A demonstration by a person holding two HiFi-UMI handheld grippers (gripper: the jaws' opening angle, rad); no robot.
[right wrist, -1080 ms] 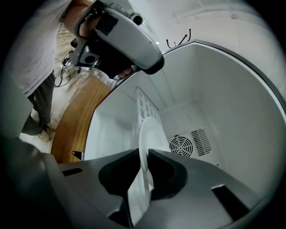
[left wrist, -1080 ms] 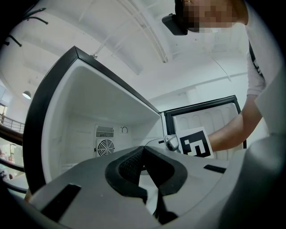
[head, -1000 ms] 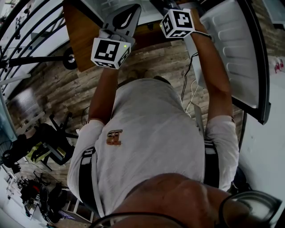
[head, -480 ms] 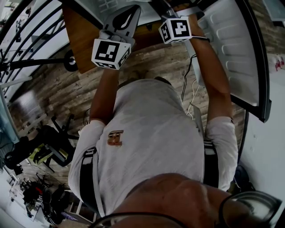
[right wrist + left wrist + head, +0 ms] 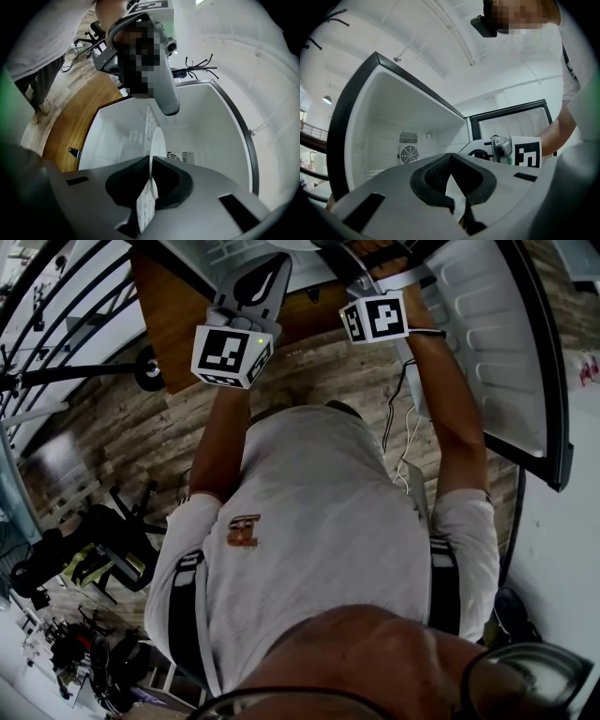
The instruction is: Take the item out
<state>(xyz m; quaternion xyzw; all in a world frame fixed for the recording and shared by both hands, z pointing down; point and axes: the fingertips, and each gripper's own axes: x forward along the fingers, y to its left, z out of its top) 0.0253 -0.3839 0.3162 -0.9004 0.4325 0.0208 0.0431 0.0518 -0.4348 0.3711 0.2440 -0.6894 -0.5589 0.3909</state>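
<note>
Gripped edge-on in the right tongs is the item, a thin white disc, probably a plate, with the jaws closed on its lower rim. It is held in front of the open compartment of a white fridge, whose rear wall carries a round fan grille. A white gridded piece is seen in line with the disc; whether it is clamped as well cannot be told. The left tongs are held beside the right ones, jaws brought together at their tips, pointing into the same compartment. The fridge door is swung wide at the person's right, its moulded white liner showing. A brown wooden panel stands against the fridge. The floor is laid in grey-brown wood planks. Black railings are seen at the person's left, and dark clutter lies on the floor behind
</note>
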